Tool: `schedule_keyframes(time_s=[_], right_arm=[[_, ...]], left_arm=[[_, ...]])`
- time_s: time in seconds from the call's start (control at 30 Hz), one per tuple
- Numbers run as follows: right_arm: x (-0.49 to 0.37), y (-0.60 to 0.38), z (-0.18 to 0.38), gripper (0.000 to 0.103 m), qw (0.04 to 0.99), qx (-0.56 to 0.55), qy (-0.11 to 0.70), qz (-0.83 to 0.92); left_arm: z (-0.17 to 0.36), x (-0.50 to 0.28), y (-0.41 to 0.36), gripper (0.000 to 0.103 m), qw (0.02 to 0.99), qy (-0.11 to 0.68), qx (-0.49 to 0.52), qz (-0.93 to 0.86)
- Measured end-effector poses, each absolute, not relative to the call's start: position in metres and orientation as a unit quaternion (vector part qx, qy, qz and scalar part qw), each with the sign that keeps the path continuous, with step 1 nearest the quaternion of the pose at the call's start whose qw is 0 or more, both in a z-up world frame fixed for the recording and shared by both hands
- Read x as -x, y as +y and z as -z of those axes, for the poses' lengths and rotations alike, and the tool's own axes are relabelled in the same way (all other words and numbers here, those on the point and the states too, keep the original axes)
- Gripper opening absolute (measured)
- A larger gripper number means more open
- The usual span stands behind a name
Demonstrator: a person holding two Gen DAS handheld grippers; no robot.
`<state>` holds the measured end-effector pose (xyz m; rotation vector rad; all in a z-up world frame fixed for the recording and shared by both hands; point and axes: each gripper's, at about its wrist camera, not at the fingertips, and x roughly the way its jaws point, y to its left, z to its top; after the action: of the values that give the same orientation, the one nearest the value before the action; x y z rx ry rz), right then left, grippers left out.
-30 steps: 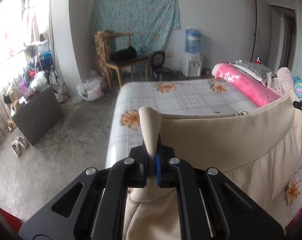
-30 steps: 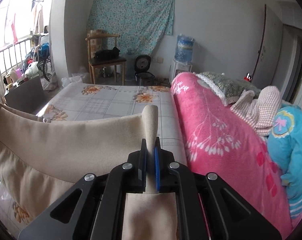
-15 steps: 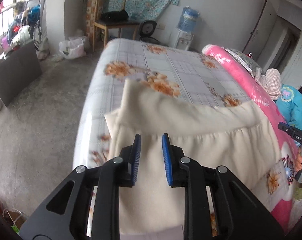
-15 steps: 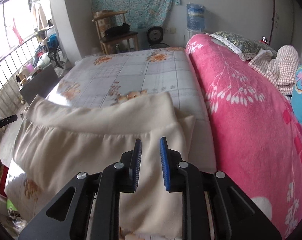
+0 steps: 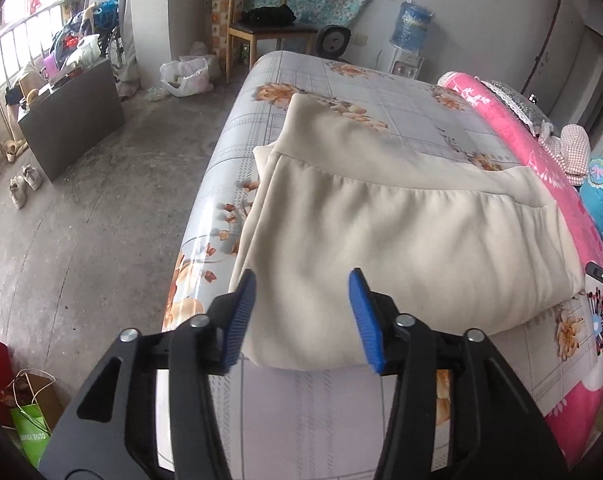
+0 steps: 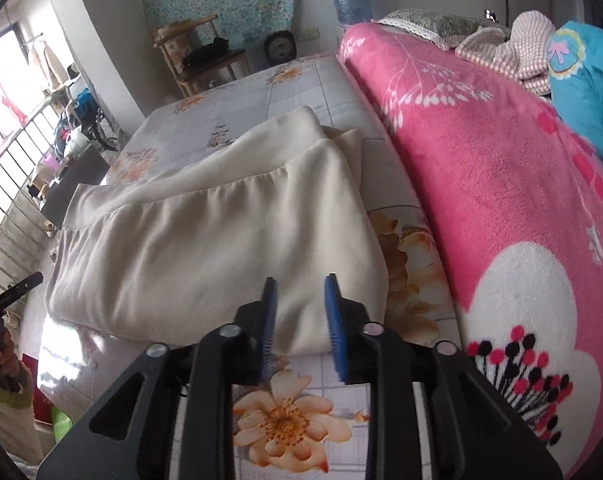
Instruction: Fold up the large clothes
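Both the left hand-held gripper [image 5: 302,316] and right hand-held gripper [image 6: 300,320], clamped on the garment [image 5: 401,236] a second ago, are now opening empty, leaving it folded on the bed [image 5: 341,92].

Cream garment [image 5: 401,224] on a pale grey checked sheet [image 5: 341,412] printed with orange flowers. Beside the garment, a pink blanket [image 6: 501,184] bears white sprigs. Gripper pads [image 5: 237,320] are blue.
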<state>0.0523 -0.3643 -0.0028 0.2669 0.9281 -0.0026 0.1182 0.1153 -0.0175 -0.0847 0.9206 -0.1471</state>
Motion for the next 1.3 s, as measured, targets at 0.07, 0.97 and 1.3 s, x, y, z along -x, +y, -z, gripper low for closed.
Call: schedule_keyframes(time_s=[0.07,0.97,1.3], right_arm=[[-0.039,-0.343,-0.007,0.050,0.893,-0.104,0.438,-0.004],[0.008,-0.215,-0.054,0.097,0.923,-0.027,0.382,0.030],[0.002,-0.208,-0.039,0.097,0.911,-0.023,0.410,0.021]], left_arm=[[0.006,-0.101,0.105,0.079,0.898,0.432,0.036,0.071],[-0.031,-0.029,0.002,0.094,0.906,0.422,-0.030,-0.013],[-0.021,-0.037,-0.004,0.094,0.897,0.442,-0.027,-0.018]])
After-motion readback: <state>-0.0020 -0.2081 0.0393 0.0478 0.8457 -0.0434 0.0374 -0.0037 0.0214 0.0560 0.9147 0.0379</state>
